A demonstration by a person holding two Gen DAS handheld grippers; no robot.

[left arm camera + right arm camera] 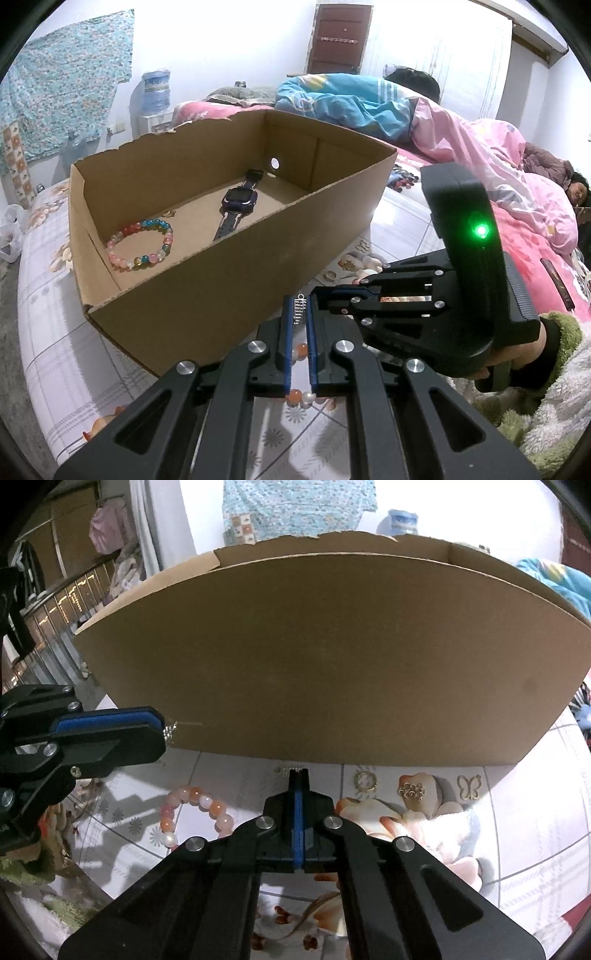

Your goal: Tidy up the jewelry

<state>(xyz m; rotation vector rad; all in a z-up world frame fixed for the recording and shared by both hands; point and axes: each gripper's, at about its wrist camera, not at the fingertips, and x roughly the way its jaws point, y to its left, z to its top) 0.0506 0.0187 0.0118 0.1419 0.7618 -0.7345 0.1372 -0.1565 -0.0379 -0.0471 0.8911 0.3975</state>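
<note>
Left wrist view: watch [236, 206] lies lengthwise along cardboard box [207, 291].

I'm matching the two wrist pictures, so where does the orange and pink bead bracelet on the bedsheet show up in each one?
Left wrist view: orange and pink bead bracelet bottom centre, mostly hidden behind the left tongs.
Right wrist view: bracelet lower left, beside the right tongs.
Shared landmark: the cardboard box, just behind it.
</note>
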